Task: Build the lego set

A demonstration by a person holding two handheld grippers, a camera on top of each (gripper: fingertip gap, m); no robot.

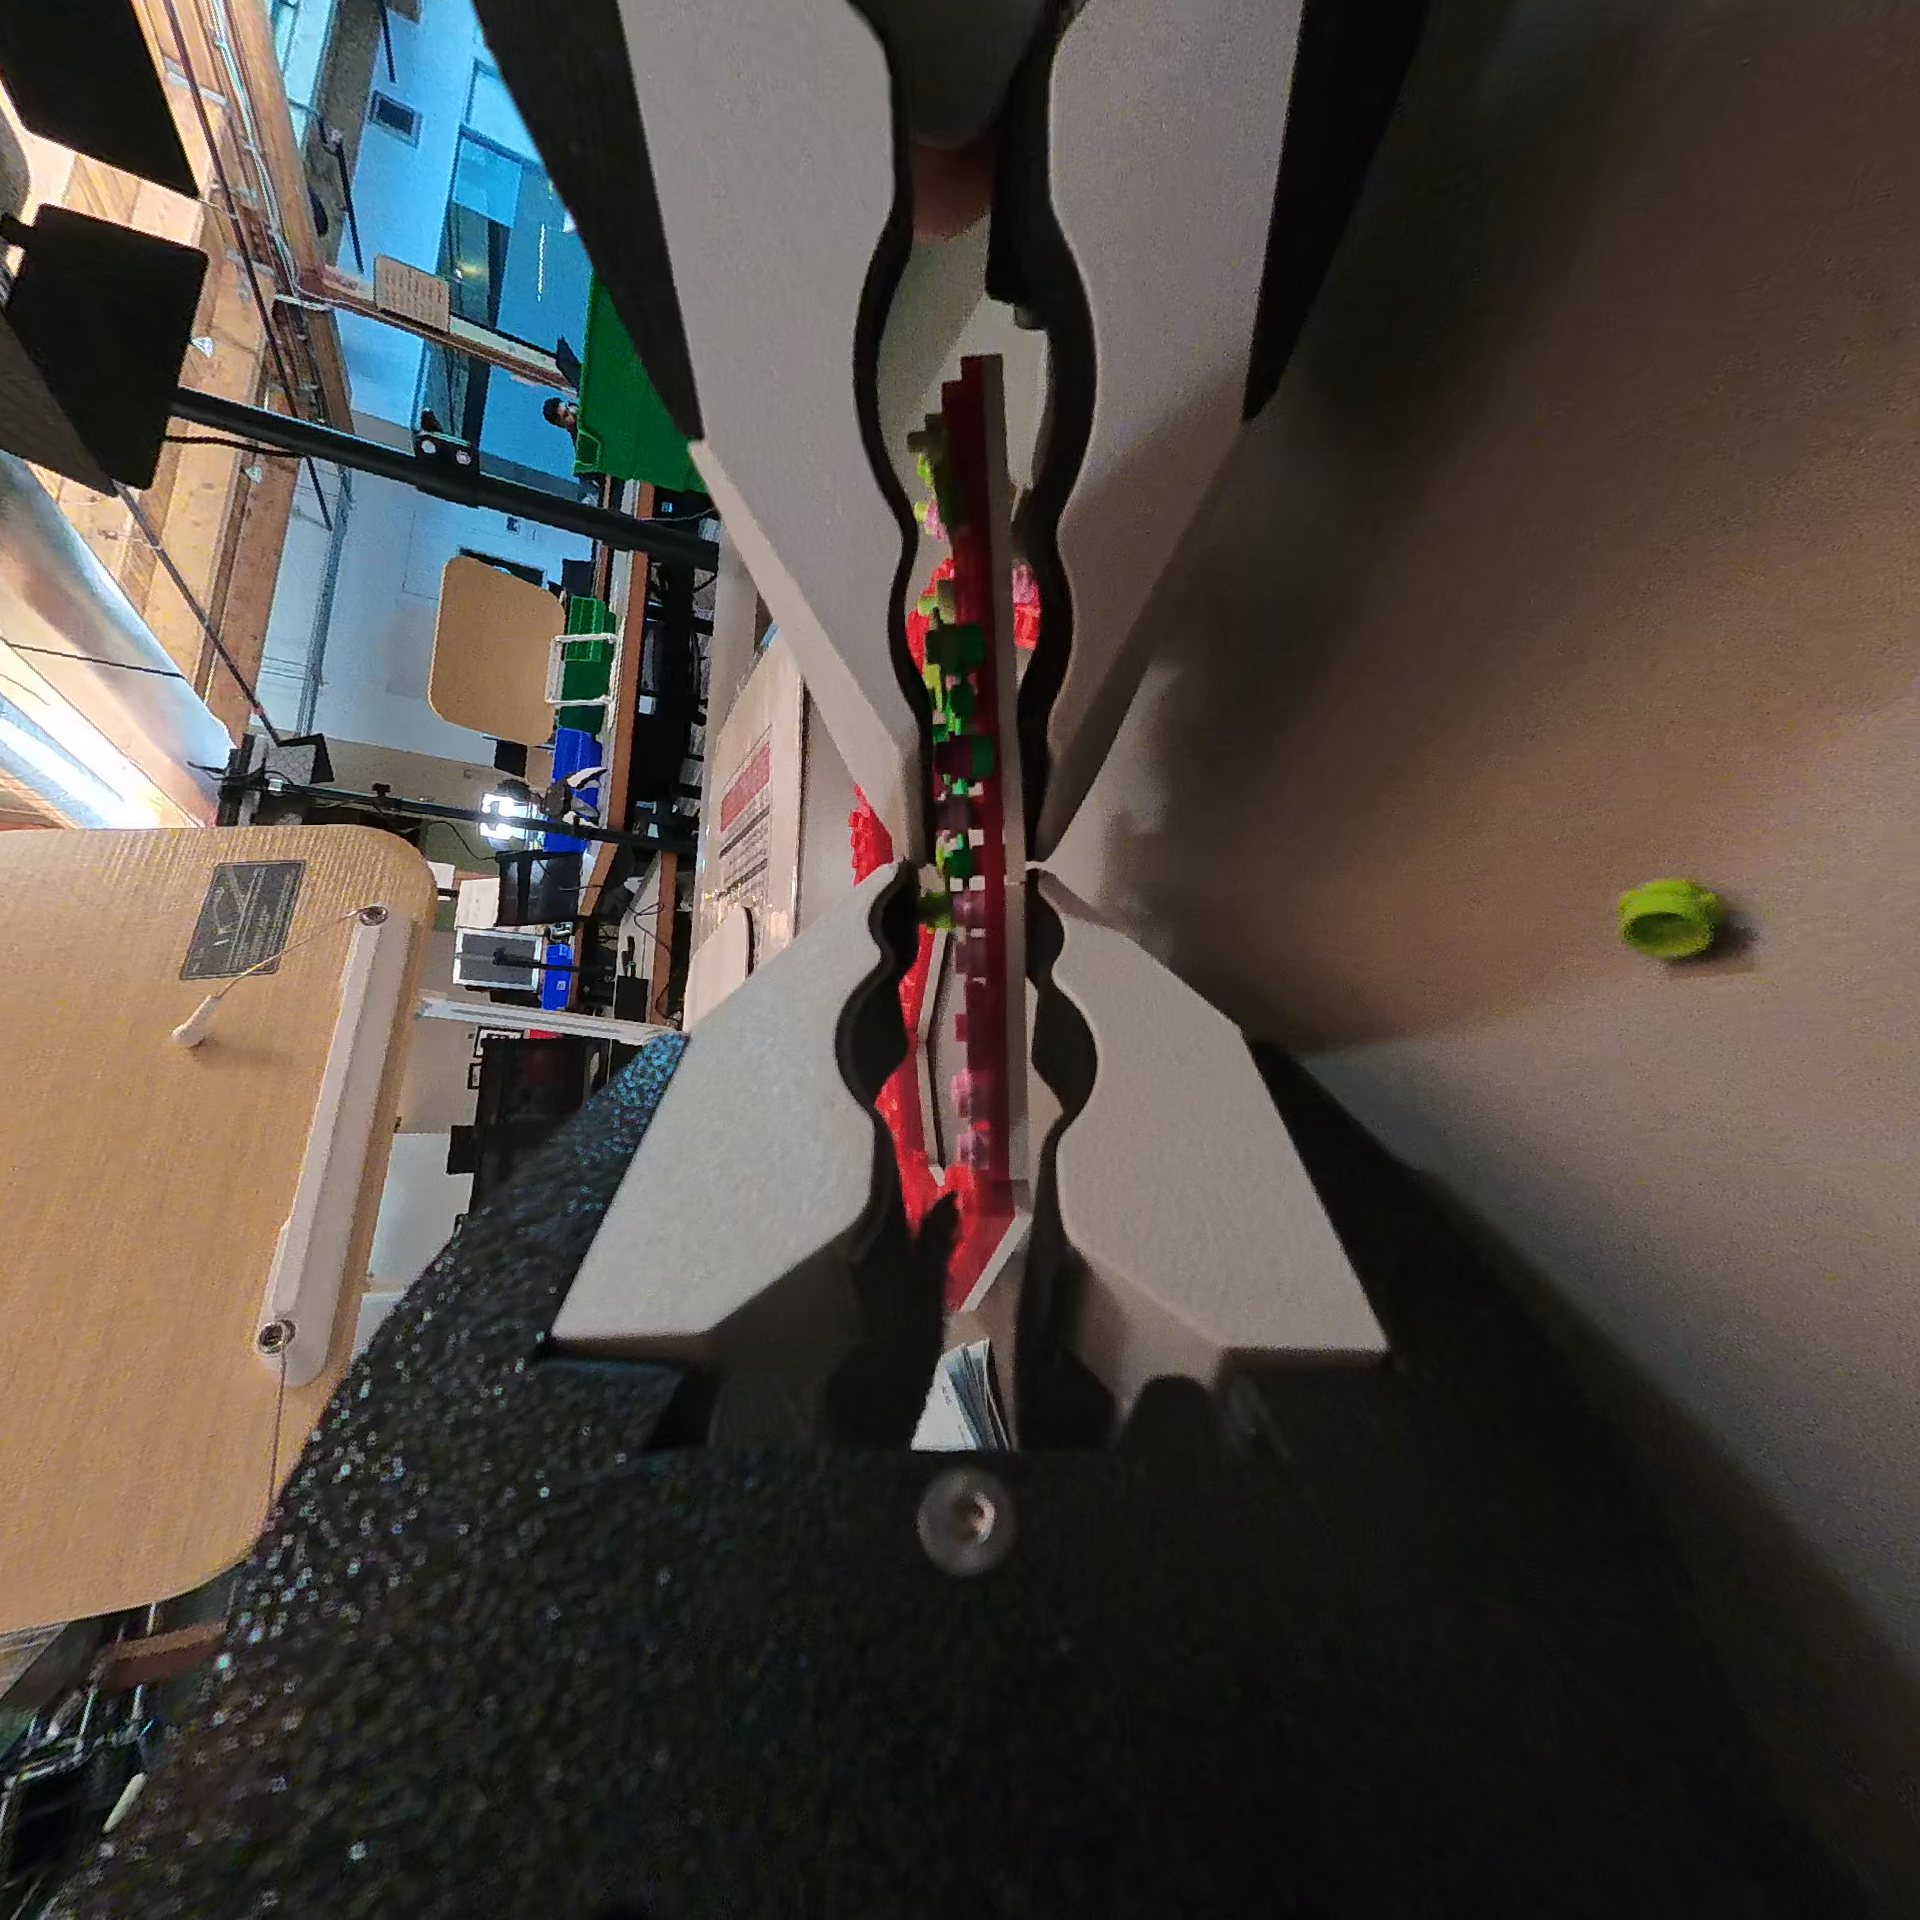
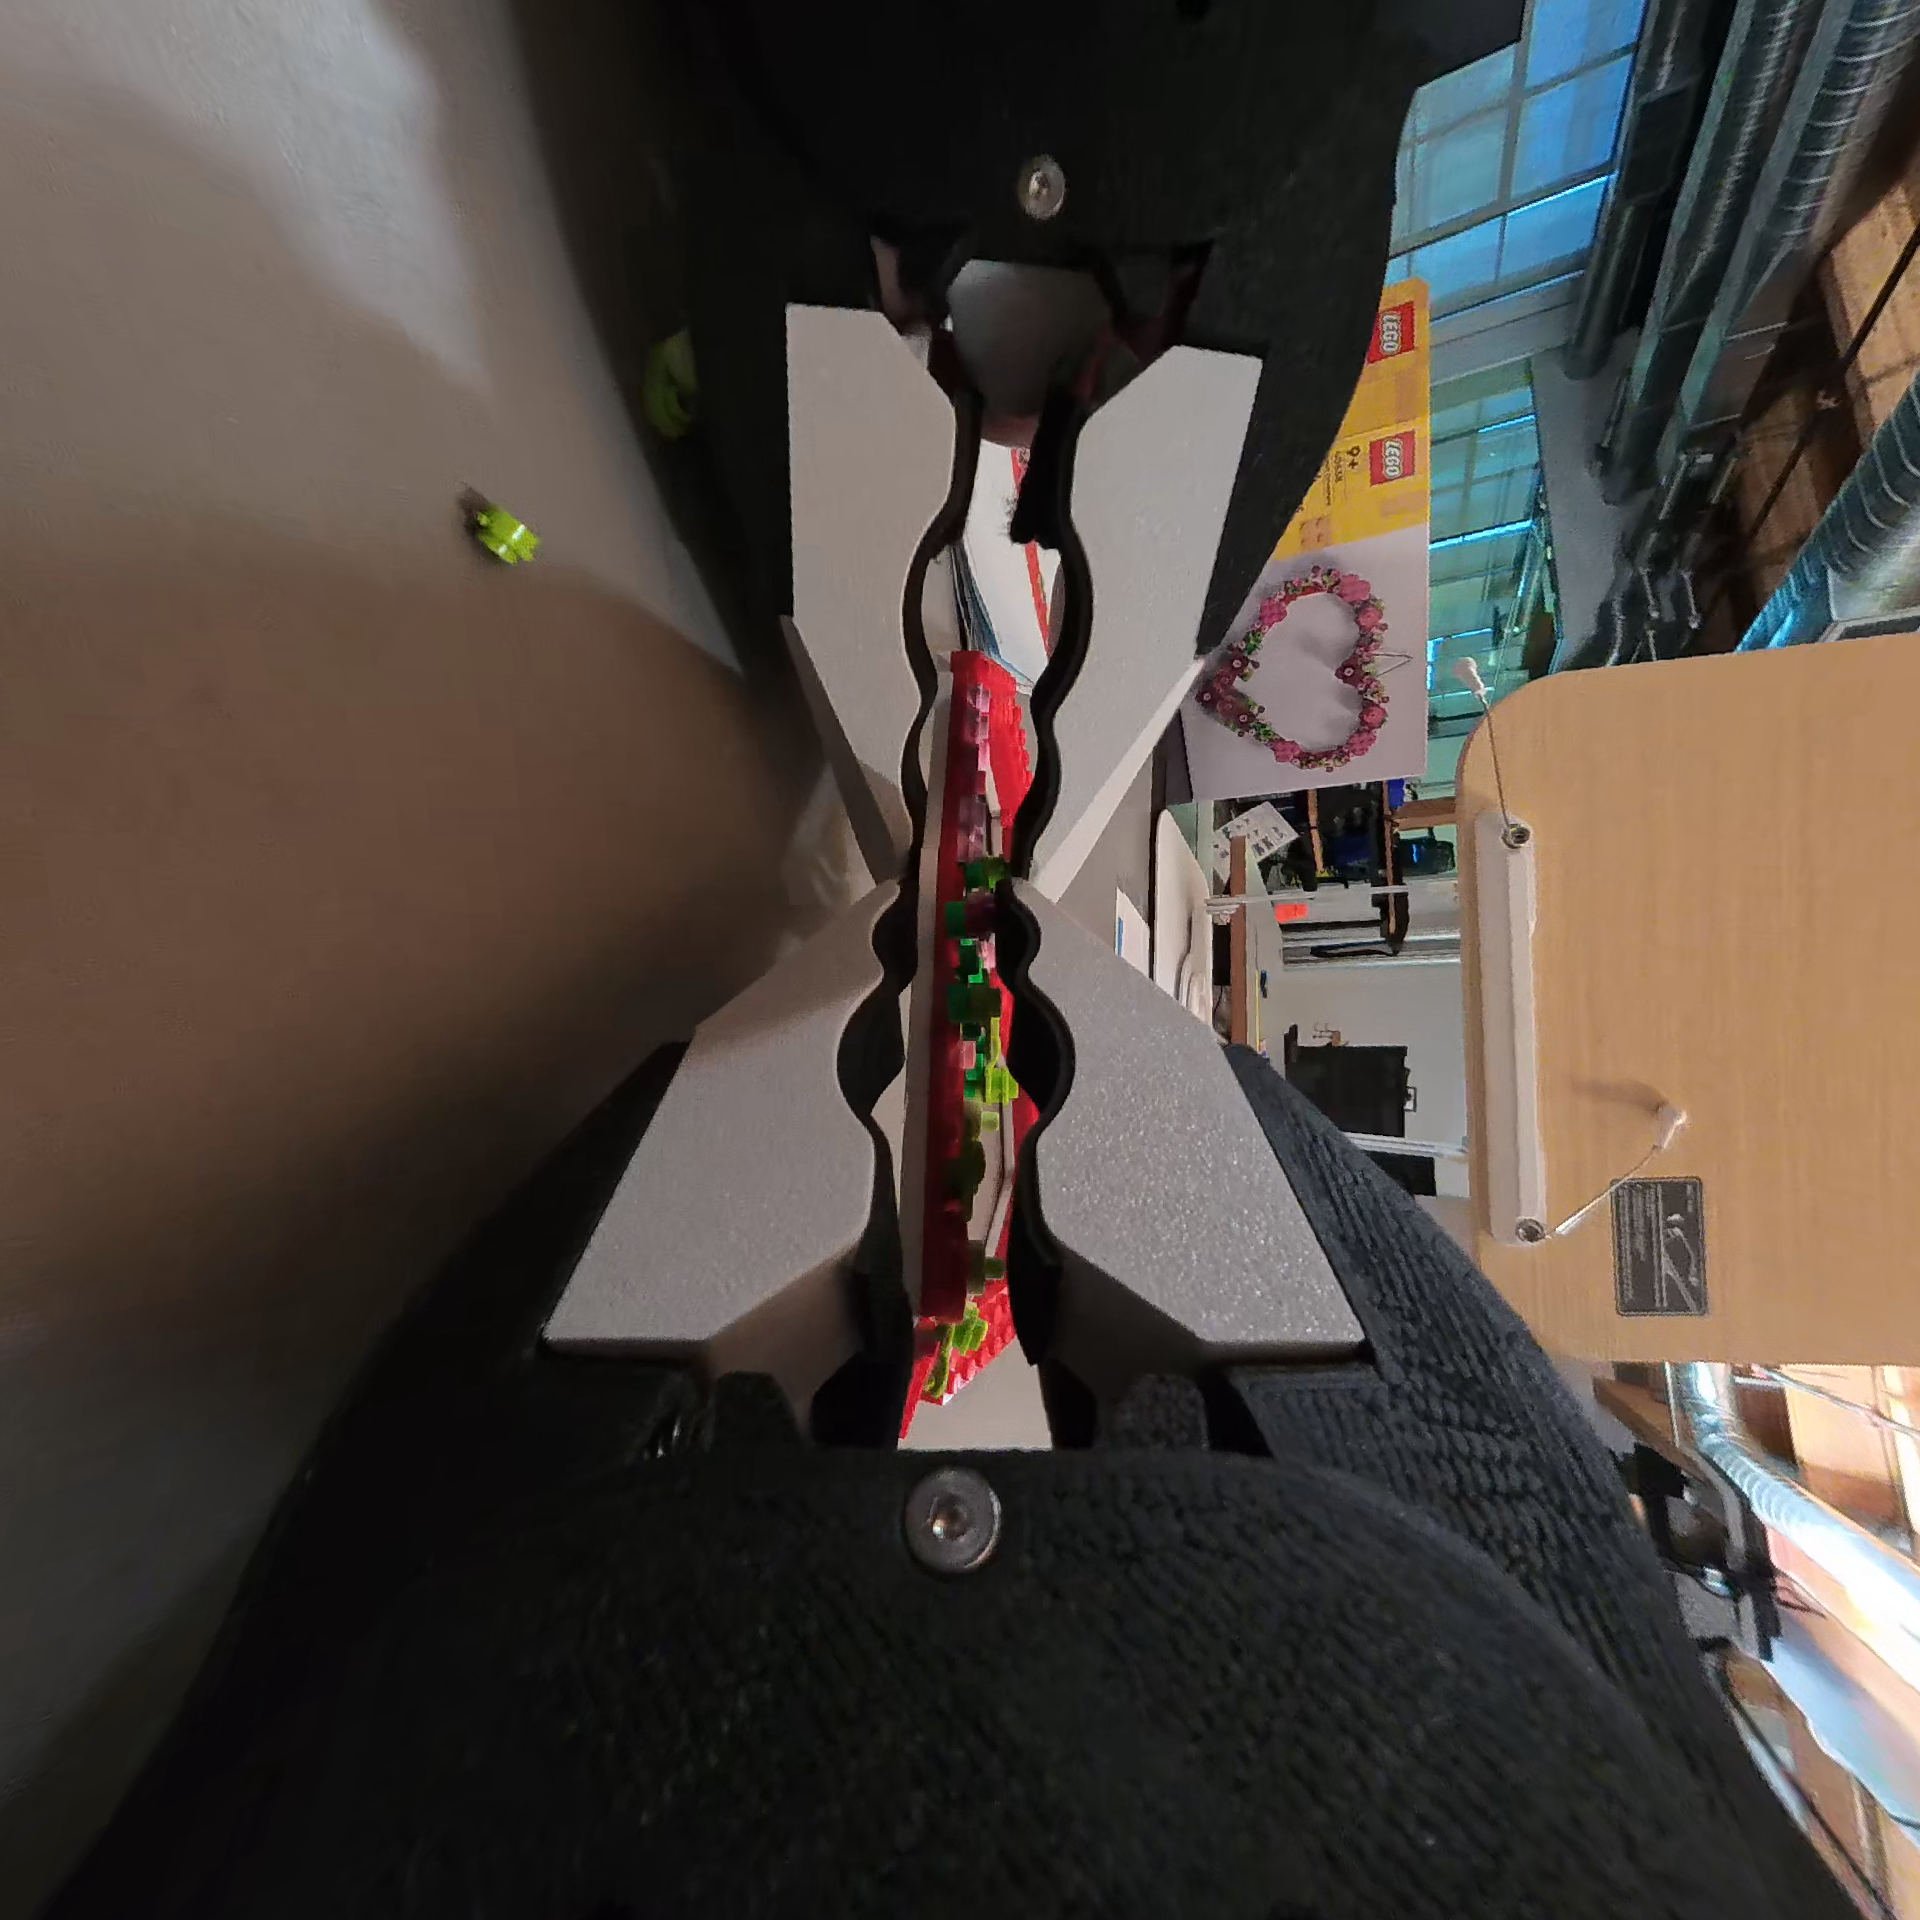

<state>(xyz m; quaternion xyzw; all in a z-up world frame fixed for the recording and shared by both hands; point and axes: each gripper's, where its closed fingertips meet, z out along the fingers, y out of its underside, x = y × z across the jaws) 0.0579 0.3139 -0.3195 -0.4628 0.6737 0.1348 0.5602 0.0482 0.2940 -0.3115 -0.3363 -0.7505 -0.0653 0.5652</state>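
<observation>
A flat red Lego build point(image 1: 985, 665) studded with green and pink pieces is seen edge-on, held up over the grey table point(image 1: 1558, 623). My left gripper point(image 1: 971, 904) is shut on its near end. My right gripper point(image 1: 977, 831) comes in from the opposite side, tips almost touching the left's. In the right wrist view, my right gripper point(image 2: 961, 899) is shut on the same build point(image 2: 982, 717), with the left gripper point(image 2: 966, 831) facing it. A loose lime-green round piece point(image 1: 1668, 916) lies on the table. Two lime pieces point(image 2: 502, 532) point(image 2: 670, 384) show in the right wrist view.
The Lego box point(image 2: 1351, 540), with a heart-wreath picture, stands behind the grippers. A wooden chair back point(image 2: 1714, 987) is to one side; it also shows in the left wrist view point(image 1: 156, 1195). A paper booklet point(image 1: 961, 1392) lies under the build. Shelves and bins stand far off.
</observation>
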